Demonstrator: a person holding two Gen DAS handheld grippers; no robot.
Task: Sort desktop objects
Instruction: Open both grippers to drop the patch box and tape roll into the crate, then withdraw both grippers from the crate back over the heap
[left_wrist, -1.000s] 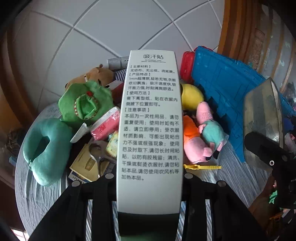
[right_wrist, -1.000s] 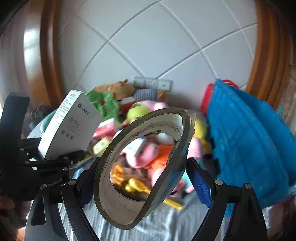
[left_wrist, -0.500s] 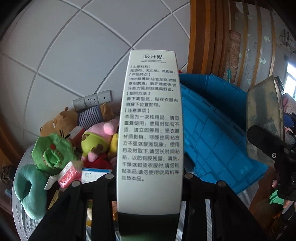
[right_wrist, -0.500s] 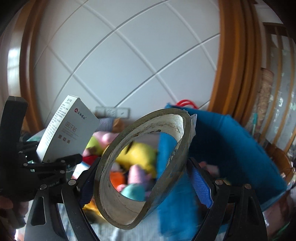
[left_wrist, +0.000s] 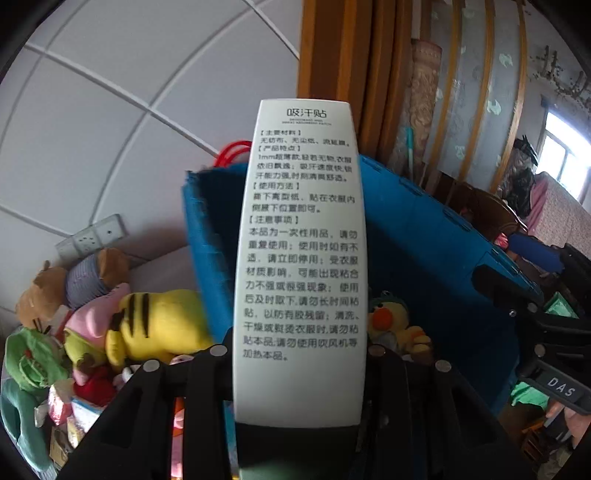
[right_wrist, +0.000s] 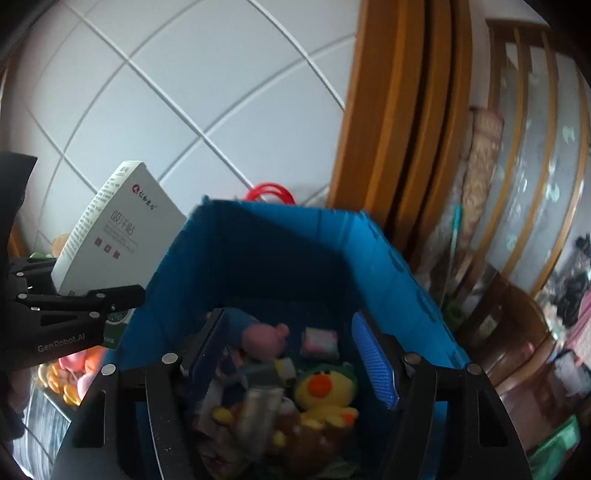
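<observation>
— Where is your left camera looking?
— Along the left tongs (left_wrist: 299, 369), tilted down, so close that the white box (left_wrist: 301, 266) fills your middle view.
— And the right one?
— Down over the right tongs (right_wrist: 291, 354) into the blue bin (right_wrist: 280, 240). Both views share that bin, the tiled wall (right_wrist: 184, 92) and the yellow duck toy (right_wrist: 325, 391).

Left gripper (left_wrist: 299, 354) clamps white printed box (left_wrist: 301, 258) upright before blue bin (left_wrist: 424, 240); plush toys (left_wrist: 147, 325) at left.
</observation>
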